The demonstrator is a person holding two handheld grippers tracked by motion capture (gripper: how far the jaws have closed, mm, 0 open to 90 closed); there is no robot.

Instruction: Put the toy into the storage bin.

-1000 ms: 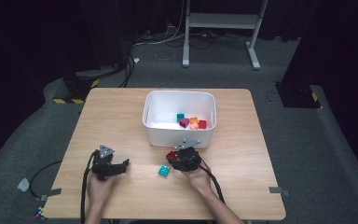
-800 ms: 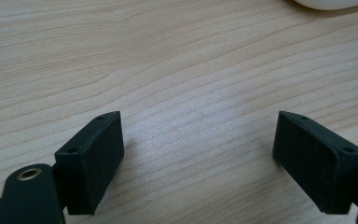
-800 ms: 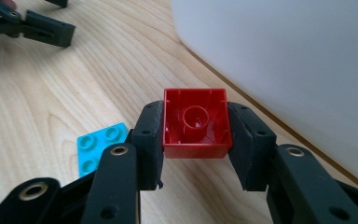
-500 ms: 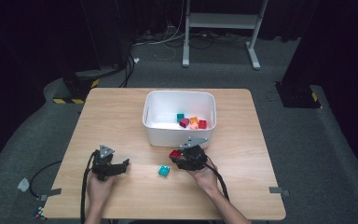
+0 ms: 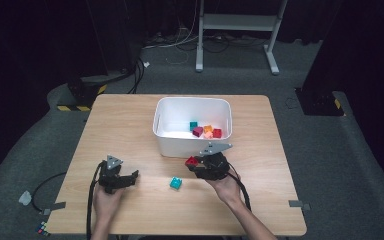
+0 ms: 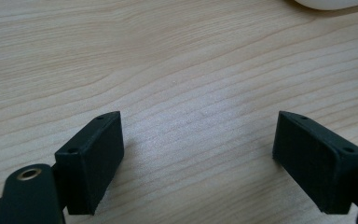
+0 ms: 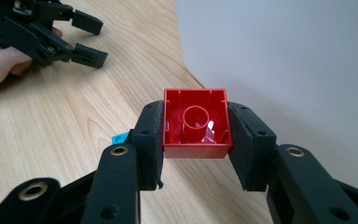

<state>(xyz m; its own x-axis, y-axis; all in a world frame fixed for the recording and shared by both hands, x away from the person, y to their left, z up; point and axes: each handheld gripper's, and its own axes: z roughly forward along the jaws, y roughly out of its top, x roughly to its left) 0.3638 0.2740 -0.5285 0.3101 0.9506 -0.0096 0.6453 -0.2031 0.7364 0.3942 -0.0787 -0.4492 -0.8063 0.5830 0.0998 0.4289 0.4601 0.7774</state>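
Two claws work near our white bin [image 5: 192, 142]: our right claw [image 5: 194, 163] clamps a red brick [image 5: 191, 161] just before the bin's front wall, while our left claw [image 5: 131, 176] gapes wide and empty over the counter [image 5: 130, 125] left of it.

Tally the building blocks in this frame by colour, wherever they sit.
Red blocks: 2, one in the right gripper, one in the white bin
Teal blocks: 2
Magenta block: 1
Orange block: 1
Pink block: 1
Total: 7
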